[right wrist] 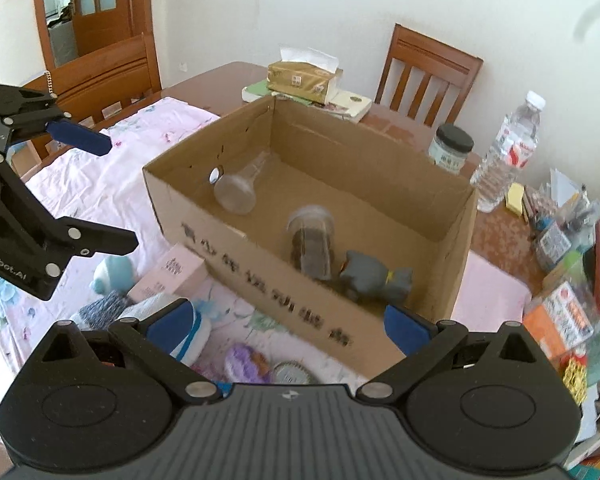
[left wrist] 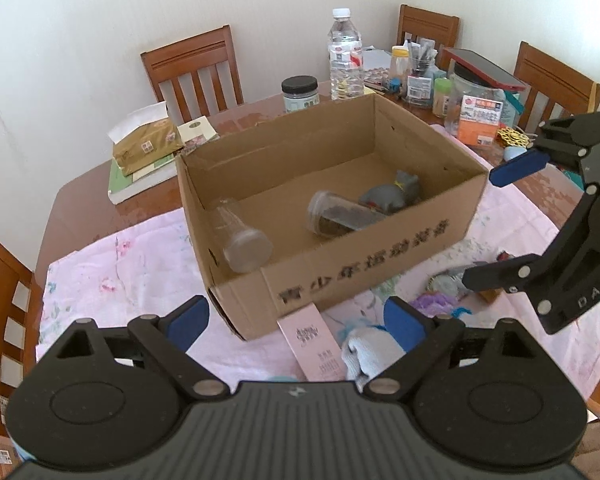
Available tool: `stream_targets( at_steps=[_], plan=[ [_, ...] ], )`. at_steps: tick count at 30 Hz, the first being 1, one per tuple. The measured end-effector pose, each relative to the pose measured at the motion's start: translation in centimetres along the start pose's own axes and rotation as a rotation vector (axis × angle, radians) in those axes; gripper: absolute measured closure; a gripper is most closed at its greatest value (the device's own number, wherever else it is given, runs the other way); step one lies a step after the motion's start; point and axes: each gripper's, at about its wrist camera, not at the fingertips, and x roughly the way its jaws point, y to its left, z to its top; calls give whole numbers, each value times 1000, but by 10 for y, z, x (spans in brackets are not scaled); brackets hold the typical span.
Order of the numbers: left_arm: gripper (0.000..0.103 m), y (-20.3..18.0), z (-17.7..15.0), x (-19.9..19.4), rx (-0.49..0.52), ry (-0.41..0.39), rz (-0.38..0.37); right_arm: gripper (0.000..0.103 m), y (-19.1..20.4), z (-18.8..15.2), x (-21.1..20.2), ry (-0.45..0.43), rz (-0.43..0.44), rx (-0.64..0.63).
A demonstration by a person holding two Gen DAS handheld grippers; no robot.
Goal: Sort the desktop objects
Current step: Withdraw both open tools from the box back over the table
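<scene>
Left gripper (left wrist: 296,322): jaws spread wide, blue pads well apart, nothing held. It sits at the lower centre of the left wrist view. Between and just beyond its fingers lie a pink carton (left wrist: 314,346) and a pale blue sock (left wrist: 366,354) on the floral cloth (left wrist: 112,280).

Right gripper (right wrist: 286,322): jaws likewise wide apart, empty. In the left wrist view it shows at the right edge, tips hanging over the cloth just right of the cardboard box (left wrist: 364,264).

Cardboard box stands open, centre of both frames, directly beyond both grippers and touching neither. Inside:
- clear empty jar (left wrist: 244,246), on its side, in the box's lower left corner in the left wrist view
- jar of dark contents (left wrist: 336,218), on its side, mid-floor
- grey plush toy (left wrist: 394,196), just right of that jar, touching it.

Still outside the box, on the cloth near its front wall: the carton, the sock, a purple item (right wrist: 246,362), a round toothed disc (right wrist: 294,372), a teal soft item (right wrist: 114,274).

Upper frame, behind the box: water bottle (left wrist: 344,56), dark-lidded jar (left wrist: 300,94), tissue pack (left wrist: 148,138).
</scene>
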Motion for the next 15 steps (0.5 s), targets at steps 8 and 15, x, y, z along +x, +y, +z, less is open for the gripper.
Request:
stream_targets(
  at_steps=[8,15],
  plan=[
    [9,-6,-32,-9,-75,18,-5,0,5,-26,-13,-19,16,80],
    [9,-4,-57,-7,-152,53,-5,0,15,-51,-19,-14,20,110]
  ],
)
